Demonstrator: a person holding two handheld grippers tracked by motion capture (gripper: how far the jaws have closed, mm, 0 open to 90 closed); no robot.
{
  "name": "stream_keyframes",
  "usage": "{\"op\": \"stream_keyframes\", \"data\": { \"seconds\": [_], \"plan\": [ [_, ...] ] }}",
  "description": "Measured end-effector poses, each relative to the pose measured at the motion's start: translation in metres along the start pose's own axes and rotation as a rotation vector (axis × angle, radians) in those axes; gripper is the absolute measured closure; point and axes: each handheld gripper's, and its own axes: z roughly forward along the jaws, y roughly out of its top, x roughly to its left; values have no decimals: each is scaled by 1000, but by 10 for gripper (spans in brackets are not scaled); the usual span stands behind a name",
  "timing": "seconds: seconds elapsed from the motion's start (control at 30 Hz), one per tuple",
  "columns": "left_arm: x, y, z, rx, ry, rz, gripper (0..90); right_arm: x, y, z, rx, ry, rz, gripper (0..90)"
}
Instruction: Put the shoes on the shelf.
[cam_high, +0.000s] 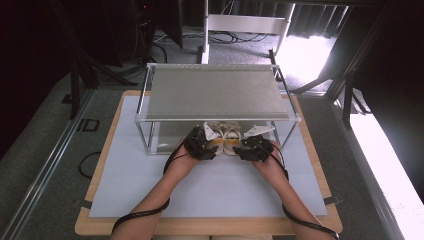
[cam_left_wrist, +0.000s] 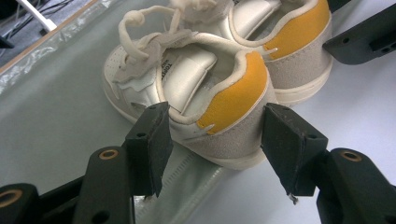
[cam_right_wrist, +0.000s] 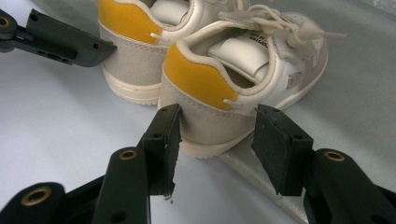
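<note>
- The left tool (cam_left_wrist: 215, 140) stands partly apart, its jaws clamped on the heel of the left shoe (cam_left_wrist: 201, 93).
- The right tool (cam_right_wrist: 217, 144) likewise grips the right shoe (cam_right_wrist: 233, 79).
- Both shoes sit at the front edge of the metal rack (cam_high: 215, 92), under its shelf.

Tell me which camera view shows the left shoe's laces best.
The left gripper view: the left shoe is close, its laces knotted on top. The right gripper view crops that shoe; in the high view the laces are too small to tell.
</note>
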Motion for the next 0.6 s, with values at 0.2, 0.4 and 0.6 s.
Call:
{"op": "stream_keyframes", "data": {
  "seconds": [0.2,0.4,0.6],
  "plan": [
    [3,2,9,-5,24,-13,419,-2,8,8,21,-34,-10,509],
    [2,3,18,-3,52,-64,418,-6,13,17,30,-56,-4,502],
    [0,2,18,-5,55,-79,414,-6,9,19,2,-51,21,486]
  ]
}}
